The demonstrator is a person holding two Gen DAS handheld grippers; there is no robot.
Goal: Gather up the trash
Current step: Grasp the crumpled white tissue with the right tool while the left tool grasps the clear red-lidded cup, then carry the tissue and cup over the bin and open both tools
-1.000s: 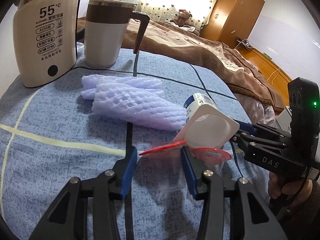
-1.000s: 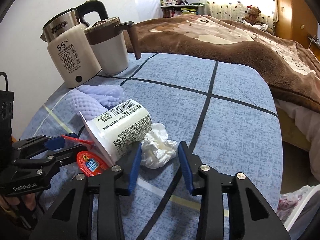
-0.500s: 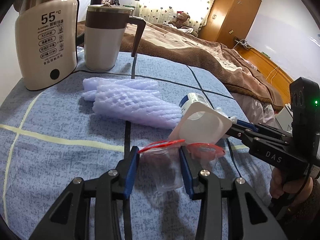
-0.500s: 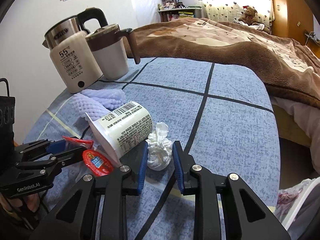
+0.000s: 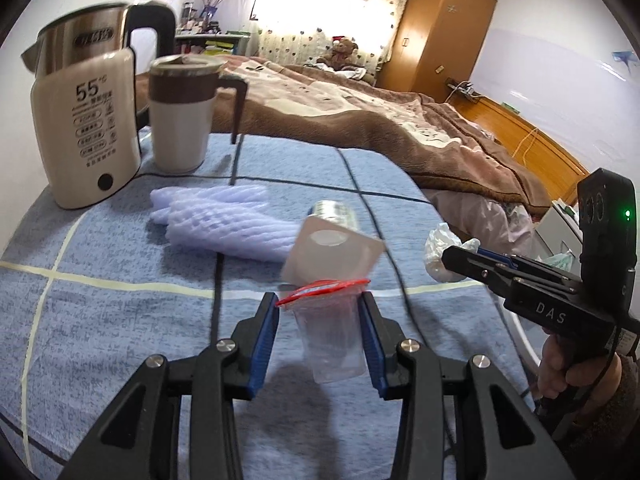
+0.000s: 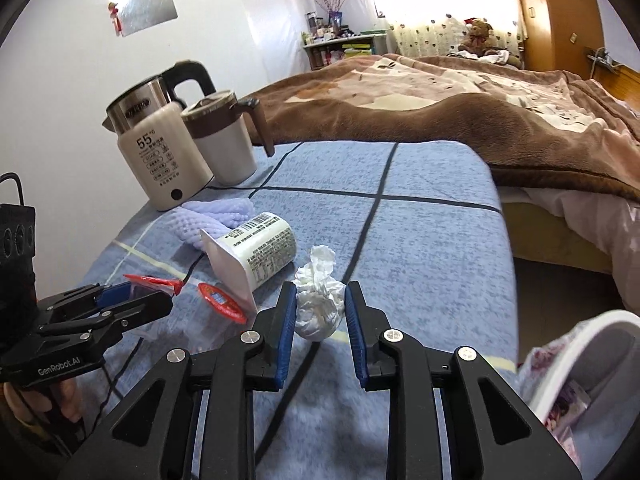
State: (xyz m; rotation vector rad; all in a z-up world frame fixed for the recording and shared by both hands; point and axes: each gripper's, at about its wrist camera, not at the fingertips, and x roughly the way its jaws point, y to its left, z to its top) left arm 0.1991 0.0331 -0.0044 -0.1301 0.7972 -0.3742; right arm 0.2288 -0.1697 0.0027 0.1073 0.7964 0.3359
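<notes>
My left gripper (image 5: 319, 300) is shut on a clear plastic cup with a red rim (image 5: 332, 340), held just above the blue cloth. My right gripper (image 6: 321, 288) is shut on a crumpled white tissue (image 6: 318, 308), also lifted off the cloth. In the left wrist view the right gripper (image 5: 446, 254) shows at the right with the tissue (image 5: 438, 254) at its tip. A white yogurt cup (image 6: 256, 256) lies on its side between the two grippers. A red foil lid (image 6: 222, 300) lies flat beside it. A pale purple foam net (image 5: 224, 220) lies behind the yogurt cup (image 5: 332, 240).
A cream kettle (image 5: 84, 132) and a brown-and-white mug (image 5: 184, 116) stand at the back left of the blue checked cloth (image 6: 420, 240). A white bin with a patterned liner (image 6: 580, 364) sits low at the right, off the cloth's edge. A bed with a brown blanket (image 6: 440, 120) lies beyond.
The right gripper's jaws closed on the tissue and lifted it. The left gripper rose with the clear cup. The yogurt cup, red lid and foam net stayed on the cloth.
</notes>
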